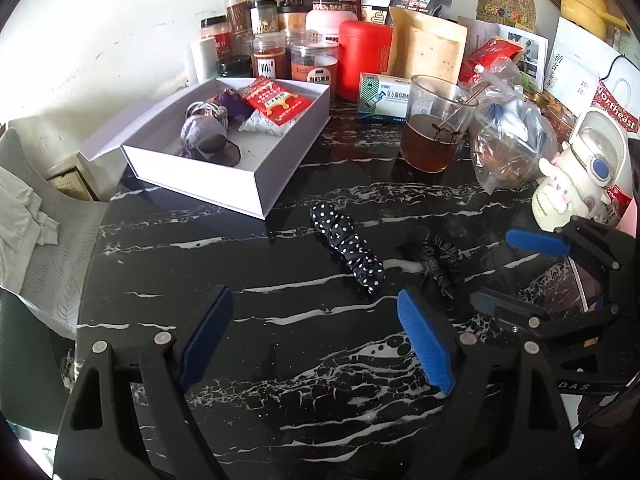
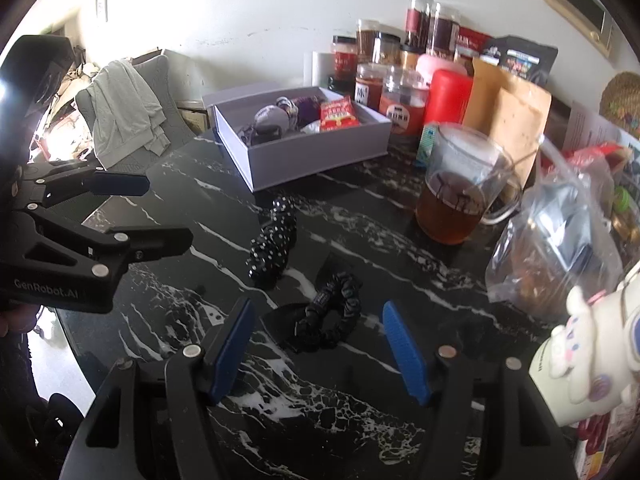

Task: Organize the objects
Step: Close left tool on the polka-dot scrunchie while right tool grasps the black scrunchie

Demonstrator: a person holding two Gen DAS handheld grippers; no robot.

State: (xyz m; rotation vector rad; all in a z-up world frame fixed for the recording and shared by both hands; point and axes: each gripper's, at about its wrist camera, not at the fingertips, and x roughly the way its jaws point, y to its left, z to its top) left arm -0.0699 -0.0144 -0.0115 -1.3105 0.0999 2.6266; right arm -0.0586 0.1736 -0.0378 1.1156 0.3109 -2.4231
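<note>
Left wrist view: a black marble table (image 1: 280,380) veined with white is shown, and the left gripper (image 1: 316,340) is held above it with its blue-padded jaws spread wide and nothing between them. Just beyond the jaws, a black scrunchie with white polka dots (image 1: 347,248) is seen lying flat on the table, and a plain black scrunchie (image 1: 434,260) is seen just to its right, close by but apart from it. Farther back and to the left, an open white box (image 1: 224,184) is set on the table; a red snack packet (image 1: 276,100), a purple-grey fabric item (image 1: 200,132) and other small items are held inside it. To the right of the box, a glass mug of brown liquid (image 1: 434,124) is placed, with a clear plastic bag (image 1: 508,140) beside it and a white cartoon-figure cup (image 1: 572,176) near the right edge. Jars and packets are crowded along the wall behind. The right gripper (image 1: 516,272) is visible at the right edge, released, its jaws parted and empty. In the right wrist view, the right gripper (image 2: 320,352) is seen low over the table with its jaws wide apart, and the plain black scrunchie (image 2: 328,320) lies just ahead between the lines of its fingers, untouched by either pad. The polka-dot scrunchie (image 2: 272,244) is found beyond it, between it and the white box (image 2: 316,152). The left gripper (image 2: 132,216) is seen at the left, jaws parted.
</note>
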